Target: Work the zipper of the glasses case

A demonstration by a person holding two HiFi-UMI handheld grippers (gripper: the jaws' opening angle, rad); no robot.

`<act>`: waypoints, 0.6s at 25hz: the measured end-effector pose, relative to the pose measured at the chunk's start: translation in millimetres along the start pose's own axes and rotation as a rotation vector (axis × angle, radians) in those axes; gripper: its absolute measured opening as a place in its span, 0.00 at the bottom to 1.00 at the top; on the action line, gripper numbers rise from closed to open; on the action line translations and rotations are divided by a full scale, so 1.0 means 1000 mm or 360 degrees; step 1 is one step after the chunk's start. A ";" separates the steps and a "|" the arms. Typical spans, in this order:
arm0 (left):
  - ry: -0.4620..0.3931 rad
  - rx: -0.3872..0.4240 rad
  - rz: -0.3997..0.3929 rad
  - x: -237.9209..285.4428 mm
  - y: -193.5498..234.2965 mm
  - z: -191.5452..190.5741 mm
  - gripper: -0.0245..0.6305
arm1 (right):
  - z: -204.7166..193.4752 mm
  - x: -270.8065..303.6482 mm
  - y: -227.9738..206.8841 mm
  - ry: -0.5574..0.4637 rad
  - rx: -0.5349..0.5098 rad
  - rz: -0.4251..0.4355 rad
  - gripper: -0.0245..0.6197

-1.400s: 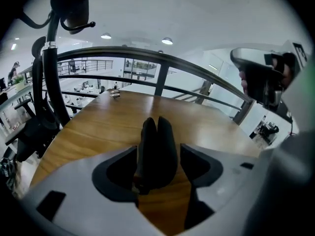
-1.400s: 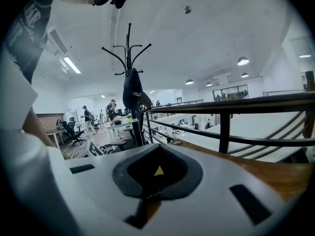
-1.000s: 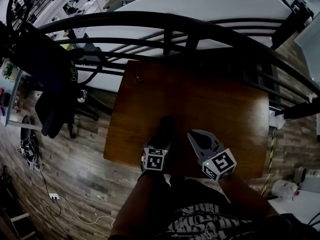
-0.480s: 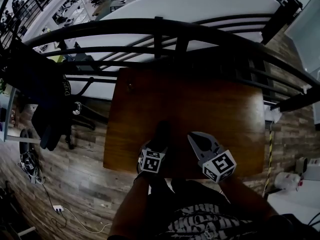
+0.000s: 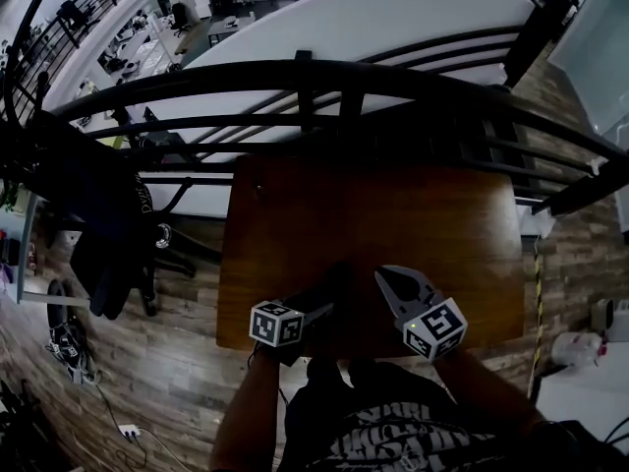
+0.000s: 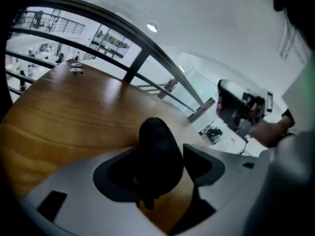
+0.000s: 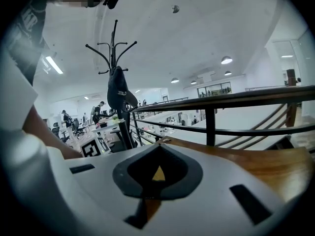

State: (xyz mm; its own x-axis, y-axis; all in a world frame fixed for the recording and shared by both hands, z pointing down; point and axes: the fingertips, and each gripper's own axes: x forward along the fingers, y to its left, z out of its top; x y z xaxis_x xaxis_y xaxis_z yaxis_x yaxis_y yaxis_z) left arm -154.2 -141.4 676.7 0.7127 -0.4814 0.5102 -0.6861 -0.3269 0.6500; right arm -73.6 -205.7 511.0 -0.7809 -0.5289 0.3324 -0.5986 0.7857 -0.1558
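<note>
Left gripper view: left claw [image 6: 160, 154] tight on probable glasses case [image 6: 156, 134]; right claw [image 7: 158, 148] closed.

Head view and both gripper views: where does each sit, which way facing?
Head view: on the person's head, looking steeply down at the brown wooden table; shows both forearms, left gripper, right gripper.
Left gripper view: on the left gripper, looking along jaws closed on the black glasses case, across the table.
Right gripper view: on the right gripper, looking along shut, empty jaws toward the black metal railing; person's arm at left.
Shared: table in all three; each gripper view catches the other gripper.
</note>
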 end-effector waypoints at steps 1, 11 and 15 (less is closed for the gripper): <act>-0.0012 0.0007 -0.0080 -0.007 -0.011 0.007 0.49 | 0.000 -0.001 -0.002 -0.0004 0.0009 -0.0012 0.02; -0.0110 -0.0221 -0.0381 -0.031 -0.013 0.027 0.47 | -0.002 -0.006 -0.013 -0.0012 0.0113 -0.0146 0.02; -0.0193 -0.0241 -0.0520 -0.046 -0.026 0.051 0.47 | -0.002 -0.010 -0.014 -0.0004 0.0117 -0.0185 0.02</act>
State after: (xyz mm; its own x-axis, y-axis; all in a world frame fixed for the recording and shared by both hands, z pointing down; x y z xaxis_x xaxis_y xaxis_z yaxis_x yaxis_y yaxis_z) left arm -176.8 -152.0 607.2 0.8616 -0.4675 0.1978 -0.3898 -0.3597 0.8477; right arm -56.8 -210.5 511.8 -0.7059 -0.6159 0.3498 -0.6964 0.6936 -0.1842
